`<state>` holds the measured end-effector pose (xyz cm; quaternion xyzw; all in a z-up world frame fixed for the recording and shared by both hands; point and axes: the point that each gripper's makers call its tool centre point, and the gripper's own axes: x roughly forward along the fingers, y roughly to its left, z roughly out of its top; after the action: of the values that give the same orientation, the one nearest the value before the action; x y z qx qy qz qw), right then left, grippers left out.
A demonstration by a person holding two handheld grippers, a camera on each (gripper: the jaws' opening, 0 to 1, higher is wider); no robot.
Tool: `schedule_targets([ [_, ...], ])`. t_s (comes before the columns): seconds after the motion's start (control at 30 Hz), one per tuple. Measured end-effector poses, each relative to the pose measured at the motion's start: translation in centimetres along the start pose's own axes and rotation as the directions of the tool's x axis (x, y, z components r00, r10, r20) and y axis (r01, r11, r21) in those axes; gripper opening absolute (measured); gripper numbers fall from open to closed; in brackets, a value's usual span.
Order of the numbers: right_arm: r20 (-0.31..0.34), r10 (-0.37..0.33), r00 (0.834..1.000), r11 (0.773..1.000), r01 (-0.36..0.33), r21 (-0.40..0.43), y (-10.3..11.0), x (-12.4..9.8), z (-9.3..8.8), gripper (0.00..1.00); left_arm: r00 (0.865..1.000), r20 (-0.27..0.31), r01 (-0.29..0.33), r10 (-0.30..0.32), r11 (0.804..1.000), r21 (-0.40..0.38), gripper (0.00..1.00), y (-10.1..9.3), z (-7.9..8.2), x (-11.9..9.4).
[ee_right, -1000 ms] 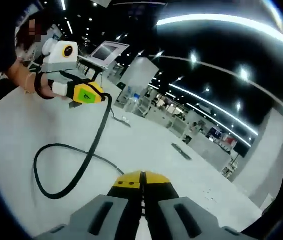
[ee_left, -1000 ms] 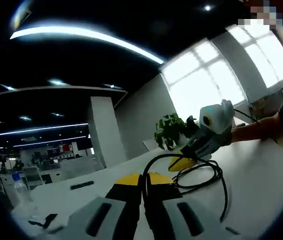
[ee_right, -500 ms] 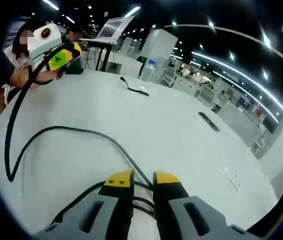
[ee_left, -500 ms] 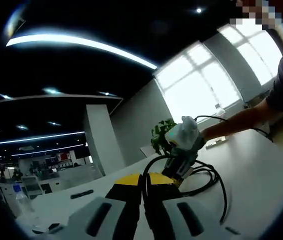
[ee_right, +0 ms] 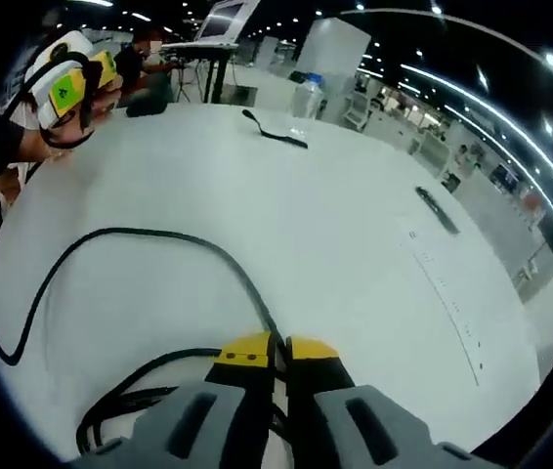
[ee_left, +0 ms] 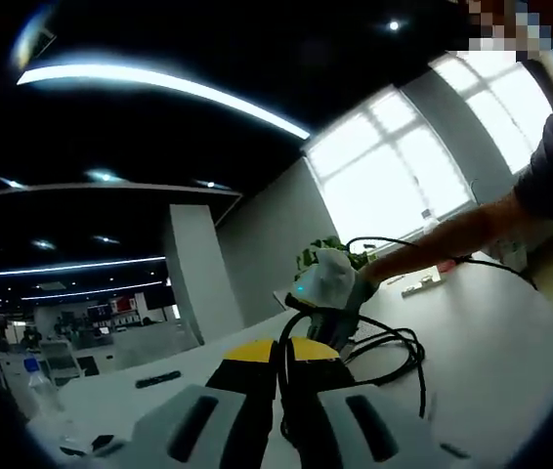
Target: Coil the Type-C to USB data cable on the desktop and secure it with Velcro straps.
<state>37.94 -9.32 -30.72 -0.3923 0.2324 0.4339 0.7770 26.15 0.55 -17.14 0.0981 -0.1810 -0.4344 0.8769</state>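
Both tools clamped the black data cable over the white counter.

In the left gripper view, the left tool (ee_left: pixel 278 360) at 6 o'clock was clenched on the data cable (ee_left: pixel 394 344), whose loops lay on the counter (ee_left: pixel 511 332) toward 3 o'clock, beside the right tool (ee_left: pixel 323 293). In the right gripper view, the left tool (ee_right: pixel 73 86) sat at 10 o'clock, the cable (ee_right: pixel 140 234) arced across the counter (ee_right: pixel 355 195), and the right tool (ee_right: pixel 276 354) at 6 o'clock was clenched on it.

Left gripper (ee_left: pixel 278 354) raised off the table, fingers (ee_left: pixel 245 366) pressed together — right gripper (ee_right: pixel 269 350) low, likewise closed.
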Motion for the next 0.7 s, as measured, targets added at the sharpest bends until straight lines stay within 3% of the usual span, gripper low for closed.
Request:
schedule_targets([
  [0.1, 0.022, -0.038, 0.999, 0.999, 0.039, -0.016, 0.3, -0.4, 0.2, 0.01, 1.000, -0.002, -0.007, 0.007, 1.000, 0.000, 0.05, 0.2, 0.0, 0.0],
  [0.17, 0.103, -0.107, 0.989, 0.994, 0.110, -0.022, 0.1, -1.0, 1.2, 0.01, 1.000, -0.006, -0.010, 0.010, 1.000, -0.005, 0.05, 0.3, -0.1, 0.0],
  [0.27, 0.197, -0.210, 0.958, 0.975, 0.221, -0.037, 0.3, -2.5, 2.4, 0.01, 1.000, -0.013, -0.016, 0.016, 1.000, 0.000, 0.05, 0.3, -0.2, 0.0],
  [0.47, 0.325, -0.314, 0.892, 0.947, 0.321, 0.035, 1.5, -5.9, 4.6, 0.01, 1.000, -0.023, -0.020, 0.021, 1.000, 0.011, 0.05, 0.2, -0.5, 0.1],
  [0.63, 0.433, -0.415, 0.800, 0.910, 0.368, 0.193, 2.3, -9.1, 6.1, 0.01, 0.999, -0.030, -0.027, 0.028, 0.999, 0.031, 0.05, 0.1, -0.7, 0.1],
  [0.7, 0.445, -0.435, 0.783, 0.900, 0.365, 0.238, 2.3, -9.6, 6.0, 0.01, 0.999, -0.034, -0.030, 0.031, 0.999, 0.037, 0.05, 0.1, -1.0, 0.1],
])
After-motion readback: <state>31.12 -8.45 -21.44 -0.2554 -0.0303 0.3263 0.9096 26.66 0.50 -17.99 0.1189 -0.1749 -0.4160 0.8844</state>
